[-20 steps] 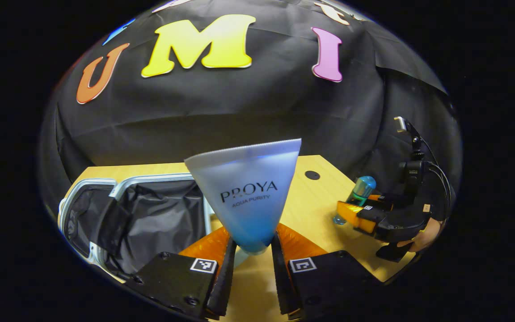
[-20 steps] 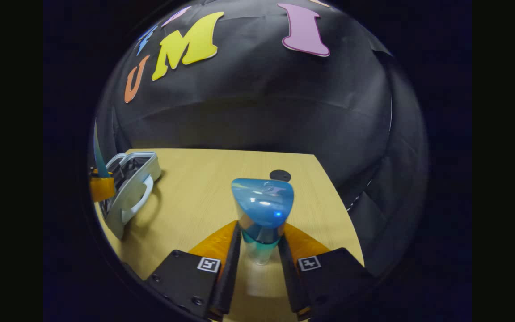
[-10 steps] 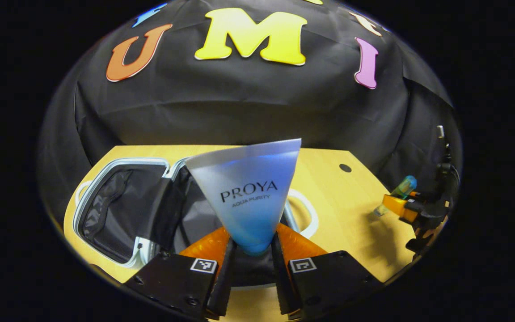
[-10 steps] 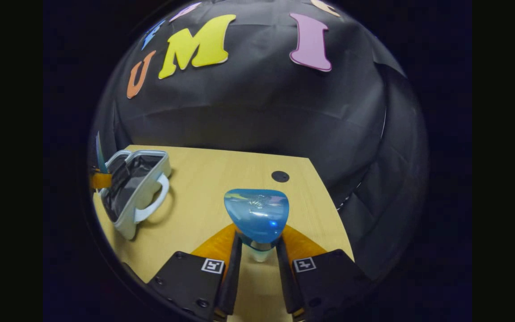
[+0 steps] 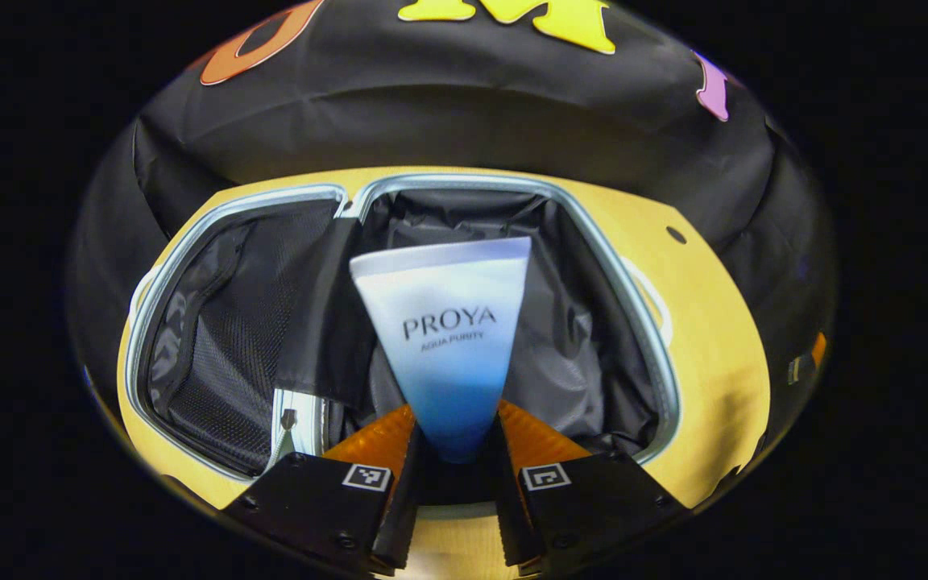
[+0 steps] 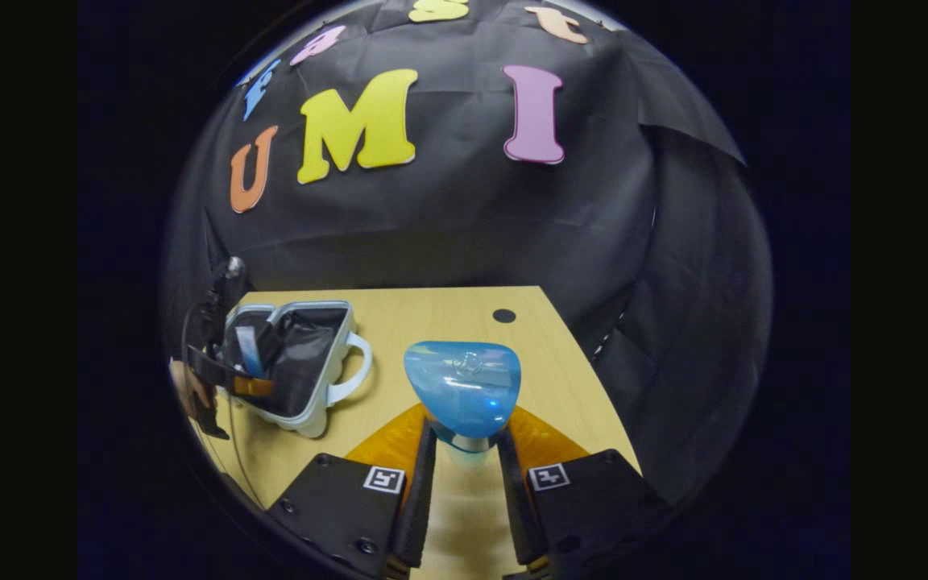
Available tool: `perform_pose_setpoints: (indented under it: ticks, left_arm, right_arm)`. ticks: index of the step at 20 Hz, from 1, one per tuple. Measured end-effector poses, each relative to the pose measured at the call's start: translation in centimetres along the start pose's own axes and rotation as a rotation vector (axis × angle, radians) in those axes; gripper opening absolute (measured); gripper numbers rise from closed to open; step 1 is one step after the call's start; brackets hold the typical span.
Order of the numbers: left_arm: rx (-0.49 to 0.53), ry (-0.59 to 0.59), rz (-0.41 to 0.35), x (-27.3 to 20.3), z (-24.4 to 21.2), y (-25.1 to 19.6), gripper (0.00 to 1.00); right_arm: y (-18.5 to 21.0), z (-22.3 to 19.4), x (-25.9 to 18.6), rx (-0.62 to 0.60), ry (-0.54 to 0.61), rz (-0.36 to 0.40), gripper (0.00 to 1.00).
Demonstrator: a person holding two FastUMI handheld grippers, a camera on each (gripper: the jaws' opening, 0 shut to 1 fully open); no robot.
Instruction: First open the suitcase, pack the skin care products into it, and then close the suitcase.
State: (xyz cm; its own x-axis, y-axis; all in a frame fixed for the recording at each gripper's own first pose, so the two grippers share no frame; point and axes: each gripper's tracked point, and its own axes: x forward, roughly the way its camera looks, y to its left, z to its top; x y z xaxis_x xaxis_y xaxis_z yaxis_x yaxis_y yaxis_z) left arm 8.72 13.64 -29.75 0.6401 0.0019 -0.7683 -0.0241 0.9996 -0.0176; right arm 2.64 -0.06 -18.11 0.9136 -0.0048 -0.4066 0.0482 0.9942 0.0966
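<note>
Left gripper view looks down onto a pale, smooth wooden desk (image 5: 714, 338) that carries a light-blue hard-shell suitcase (image 5: 633, 322) lying wide open, both halves flat side by side. Its rounded rim frames a crinkled black fabric lining (image 5: 569, 354) in the right half and a black mesh pocket (image 5: 222, 338) in the left half, with a black fabric flap between them. A white curved handle (image 5: 657, 298) sticks out from the case's right edge, and a small round dark hole (image 5: 676, 234) sits in the desk beyond it.

Above the right half, the left gripper (image 5: 452, 459) holds a soft plastic tube fading from white to blue (image 5: 452, 338); the flat crimped end points away from the camera, and both fingers press on the narrow blue end. The tube hides the middle of the lining behind it.

Right gripper view shows the same desk (image 6: 432, 322) from farther off, with the open suitcase (image 6: 311, 403) near its left edge and the left gripper (image 6: 242, 379) and a hand (image 6: 186, 387) over it, the tube (image 6: 248, 350) between those fingers. Well apart from the case, the right gripper (image 6: 464, 447) hangs above bare desk, its fingers narrowed onto the neck of a small bottle with a glossy translucent blue cap (image 6: 462, 395), gripping just under the rounded cap.
</note>
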Motion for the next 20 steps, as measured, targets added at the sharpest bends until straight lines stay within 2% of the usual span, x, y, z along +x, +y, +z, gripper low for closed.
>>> perform_pose_setpoints:
  ticks: [3,8,9,10,14,16,17,18,19,20]
  left_arm:
    - [0.051,0.047,0.039,0.8,-0.2,1.4,0.45]
    - [0.072,0.079,0.077,1.2,-0.7,1.6,0.45]
    - [0.071,0.082,0.083,1.2,-0.7,1.6,0.38]
    - [0.073,0.082,0.083,1.2,-0.7,1.5,0.45]
    - [0.062,0.069,0.061,0.9,-0.4,1.0,0.48]
    - [0.044,0.04,0.035,0.3,0.0,0.4,0.54]
    - [0.035,0.026,0.02,-0.2,0.0,0.3,0.67]
    - [0.025,0.01,0.012,-0.9,0.2,0.1,0.61]
    - [0.016,-0.015,-0.002,-1.9,0.4,-0.1,0.64]
    - [0.007,-0.049,-0.016,-3.0,0.7,-0.2,0.74]
  right_arm:
    - [0.1,1.1,-2.7,0.01,-0.036,-0.025,0.37]
    - [0.7,1.5,-4.4,0.015,-0.05,-0.046,0.39]
    - [1.1,1.4,-4.5,0.011,-0.045,-0.044,0.39]
    - [1.5,1.4,-4.4,0.008,-0.042,-0.039,0.39]
    - [4.1,1.8,-4.0,-0.025,-0.037,-0.002,0.39]
    - [5.9,2.3,-3.4,-0.042,-0.035,0.029,0.39]
    - [7.0,2.7,-3.1,-0.047,-0.034,0.05,0.39]
    - [8.1,3.0,-2.8,-0.052,-0.034,0.07,0.39]
    - [9.5,3.4,-2.3,-0.06,-0.033,0.097,0.39]
    - [10.8,3.6,-1.6,-0.067,-0.03,0.119,0.39]
